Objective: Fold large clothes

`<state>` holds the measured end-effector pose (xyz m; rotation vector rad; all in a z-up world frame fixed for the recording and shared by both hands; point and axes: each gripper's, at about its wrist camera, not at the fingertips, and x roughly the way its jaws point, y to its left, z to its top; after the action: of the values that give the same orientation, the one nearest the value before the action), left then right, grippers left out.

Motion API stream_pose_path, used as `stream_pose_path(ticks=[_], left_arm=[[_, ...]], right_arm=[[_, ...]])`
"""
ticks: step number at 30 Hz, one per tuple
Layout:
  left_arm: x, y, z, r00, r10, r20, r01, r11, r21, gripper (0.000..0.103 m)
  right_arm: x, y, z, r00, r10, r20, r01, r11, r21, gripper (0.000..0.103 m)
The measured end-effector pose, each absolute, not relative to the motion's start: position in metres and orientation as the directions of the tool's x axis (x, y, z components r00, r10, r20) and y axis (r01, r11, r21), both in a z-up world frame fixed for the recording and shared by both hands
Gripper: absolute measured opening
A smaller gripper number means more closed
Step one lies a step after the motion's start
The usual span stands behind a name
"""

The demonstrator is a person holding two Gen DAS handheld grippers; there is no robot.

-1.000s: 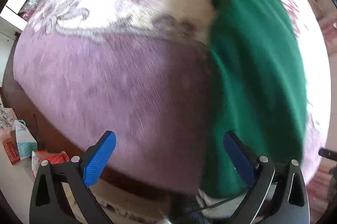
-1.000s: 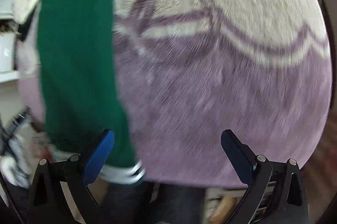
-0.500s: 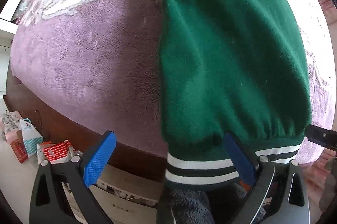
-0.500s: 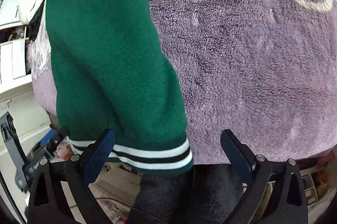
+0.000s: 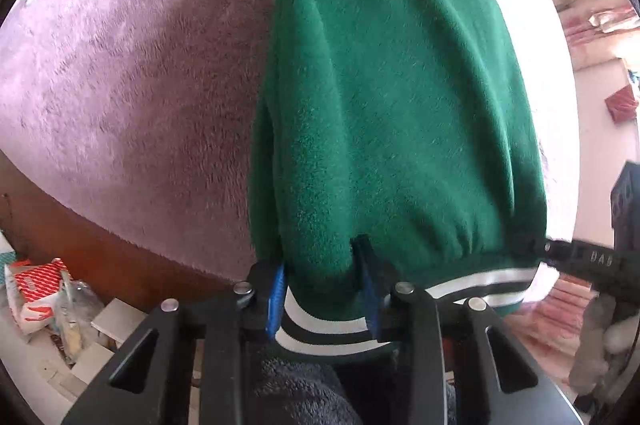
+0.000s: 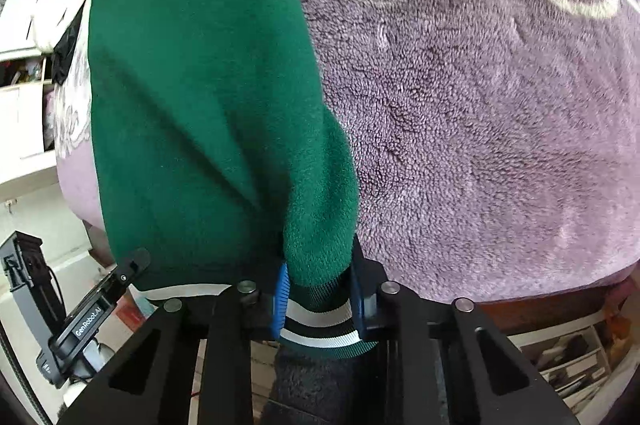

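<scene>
A green fleece garment point(image 5: 392, 97) with a white-and-dark striped hem lies lengthwise on a purple and cream plush blanket point(image 5: 132, 97) over the bed. My left gripper point(image 5: 322, 295) is shut on the left corner of the striped hem at the bed's near edge. My right gripper point(image 6: 318, 295) is shut on the right corner of the same garment point(image 6: 200, 97), pinching the striped hem point(image 6: 320, 325). The other gripper's tip shows at the side of each view. The blanket point(image 6: 480, 129) fills the right wrist view's right side.
The bed's brown wooden side point(image 5: 100, 257) drops to a floor with red-and-white packets point(image 5: 32, 289) and papers. White shelves point(image 6: 24, 97) stand at the left of the right wrist view. Drawers with clutter point(image 6: 572, 361) sit under the bed edge.
Both grippers moved in toward the garment's striped hem at the bed's near edge and went from open to shut on its two corners.
</scene>
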<state>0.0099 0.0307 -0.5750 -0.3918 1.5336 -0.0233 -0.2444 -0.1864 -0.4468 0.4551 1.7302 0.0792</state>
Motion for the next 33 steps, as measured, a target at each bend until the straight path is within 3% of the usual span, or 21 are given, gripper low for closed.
stream_pose_path(ticks=[4, 6, 8, 10, 11, 12, 14, 16, 18, 20, 24, 27, 28, 29, 31, 32, 33], left_arm=[[0.004, 0.045, -0.603, 0.010, -0.304, -0.953, -0.262, 0.919, -0.296, 0.030], [0.005, 0.058, -0.599, 0.026, -0.359, -0.933, -0.292, 0.890, -0.351, 0.034], [0.001, 0.079, -0.596, 0.059, -0.458, -0.887, -0.338, 0.827, -0.450, 0.035], [-0.007, 0.107, -0.600, 0.118, -0.558, -0.821, -0.407, 0.727, -0.552, 0.041], [-0.011, 0.117, -0.605, 0.140, -0.593, -0.793, -0.436, 0.682, -0.587, 0.052], [-0.014, 0.130, -0.615, 0.166, -0.618, -0.768, -0.479, 0.630, -0.611, 0.059], [-0.015, 0.143, -0.634, 0.218, -0.683, -0.697, -0.520, 0.523, -0.675, 0.059], [-0.012, 0.136, -0.647, 0.220, -0.713, -0.666, -0.516, 0.494, -0.700, 0.063], [-0.002, 0.129, -0.656, 0.198, -0.708, -0.678, -0.479, 0.534, -0.697, 0.077], [0.010, 0.123, -0.667, 0.166, -0.697, -0.698, -0.445, 0.579, -0.683, 0.077], [0.019, 0.112, -0.661, 0.147, -0.676, -0.722, -0.400, 0.627, -0.669, 0.079], [0.014, 0.112, -0.657, 0.182, -0.662, -0.727, -0.393, 0.629, -0.671, 0.079], [0.010, 0.110, -0.655, 0.197, -0.658, -0.727, -0.401, 0.622, -0.672, 0.079], [0.008, 0.112, -0.650, 0.216, -0.645, -0.733, -0.409, 0.622, -0.668, 0.079], [0.005, 0.114, -0.642, 0.235, -0.621, -0.747, -0.420, 0.629, -0.655, 0.069], [0.003, 0.116, -0.634, 0.243, -0.608, -0.756, -0.424, 0.634, -0.647, 0.052], [0.003, 0.118, -0.629, 0.249, -0.605, -0.756, -0.426, 0.632, -0.647, 0.041]], right_arm=[[-0.245, -0.185, -0.472, -0.210, 0.341, -0.916, 0.267, 0.922, 0.281, 0.026], [-0.239, -0.182, -0.481, -0.246, 0.358, -0.901, 0.253, 0.921, 0.297, 0.031], [-0.235, -0.185, -0.480, -0.261, 0.425, -0.867, 0.257, 0.896, 0.363, 0.042], [-0.236, -0.196, -0.481, -0.247, 0.501, -0.829, 0.269, 0.858, 0.438, 0.064], [-0.238, -0.201, -0.483, -0.241, 0.523, -0.818, 0.273, 0.845, 0.460, 0.076], [-0.240, -0.205, -0.488, -0.240, 0.540, -0.807, 0.273, 0.835, 0.477, 0.078], [-0.243, -0.210, -0.506, -0.239, 0.590, -0.771, 0.294, 0.801, 0.521, 0.078], [-0.246, -0.214, -0.533, -0.236, 0.694, -0.680, 0.361, 0.712, 0.602, 0.080], [-0.245, -0.212, -0.553, -0.207, 0.760, -0.616, 0.401, 0.640, 0.655, 0.090], [-0.237, -0.208, -0.565, -0.175, 0.811, -0.559, 0.430, 0.573, 0.697, 0.095], [-0.232, -0.188, -0.565, -0.220, 0.815, -0.537, 0.354, 0.579, 0.734, 0.095], [-0.225, -0.171, -0.561, -0.215, 0.846, -0.488, 0.329, 0.533, 0.780, 0.089], [-0.217, -0.167, -0.566, -0.214, 0.856, -0.470, 0.335, 0.516, 0.788, 0.061], [-0.211, -0.157, -0.569, -0.221, 0.856, -0.467, 0.347, 0.516, 0.783, 0.049], [-0.203, -0.135, -0.577, -0.208, 0.854, -0.476, 0.373, 0.520, 0.768, 0.029], [-0.203, -0.129, -0.575, -0.196, 0.859, -0.473, 0.377, 0.512, 0.772, 0.025], [-0.203, -0.123, -0.570, -0.186, 0.857, -0.480, 0.378, 0.514, 0.771, 0.023]])
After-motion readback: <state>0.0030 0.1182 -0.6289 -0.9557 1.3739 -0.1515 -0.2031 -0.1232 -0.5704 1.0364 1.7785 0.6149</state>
